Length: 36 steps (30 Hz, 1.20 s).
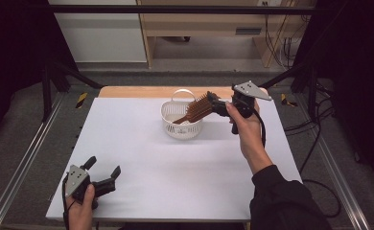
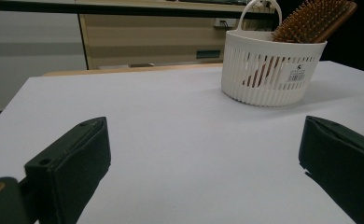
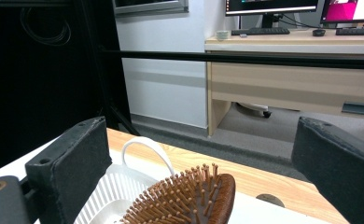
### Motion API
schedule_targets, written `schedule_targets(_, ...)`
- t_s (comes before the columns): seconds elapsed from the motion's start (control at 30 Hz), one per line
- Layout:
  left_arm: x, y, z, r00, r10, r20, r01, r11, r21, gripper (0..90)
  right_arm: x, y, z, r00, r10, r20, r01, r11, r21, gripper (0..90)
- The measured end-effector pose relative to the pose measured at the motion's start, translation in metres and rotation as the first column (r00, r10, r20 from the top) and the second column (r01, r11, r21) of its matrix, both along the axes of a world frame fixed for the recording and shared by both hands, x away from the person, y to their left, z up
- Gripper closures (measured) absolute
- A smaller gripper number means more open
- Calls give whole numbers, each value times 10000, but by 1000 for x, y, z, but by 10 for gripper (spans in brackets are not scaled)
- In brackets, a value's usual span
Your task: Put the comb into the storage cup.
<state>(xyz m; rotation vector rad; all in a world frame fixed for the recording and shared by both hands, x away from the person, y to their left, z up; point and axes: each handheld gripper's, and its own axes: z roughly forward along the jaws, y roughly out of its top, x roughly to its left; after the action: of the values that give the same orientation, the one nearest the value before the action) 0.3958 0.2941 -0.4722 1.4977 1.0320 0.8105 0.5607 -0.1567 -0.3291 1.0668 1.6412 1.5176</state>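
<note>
One hairbrush [image 1: 198,108] leans in the basket [image 1: 181,125]; right tongs [image 1: 213,101] are open, letting go. Left tongs [image 1: 103,173] rest open, empty.

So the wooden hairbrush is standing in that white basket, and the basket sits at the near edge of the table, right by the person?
Not quite. The wooden hairbrush does stand in the white basket, but the high view shows the basket toward the far side of the table, away from the person.

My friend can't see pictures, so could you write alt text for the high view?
A brown wooden bristle hairbrush stands handle-down in a small white slotted plastic basket on a white table, with the open right gripper just beside the brush head. The open left gripper rests near the table's front left corner.
</note>
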Motion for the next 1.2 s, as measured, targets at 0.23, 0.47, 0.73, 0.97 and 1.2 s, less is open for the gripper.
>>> schedule_targets(0.23,0,1,0,10000,15,16,-15,10000,25,23,-8,-4,2,9997,99,201,-100,9999,35,40)
schedule_targets(0.47,0,2,0,10000,52,42,-52,10000,-44,22,-13,-11,0,9994,63,342,-67,9999,113,35)
schedule_targets(0.73,0,3,0,10000,63,39,-63,10000,-28,22,-18,-18,-3,9997,-84,236,84,10000,1,32)
schedule_targets(0.97,0,4,0,9999,99,71,-98,9999,-78,22,-24,-24,-8,9996,-84,280,84,10000,15,31)
schedule_targets(1.2,0,6,0,9998,179,120,-177,9998,-124,21,-29,-32,-10,9993,-43,364,42,10000,39,29)
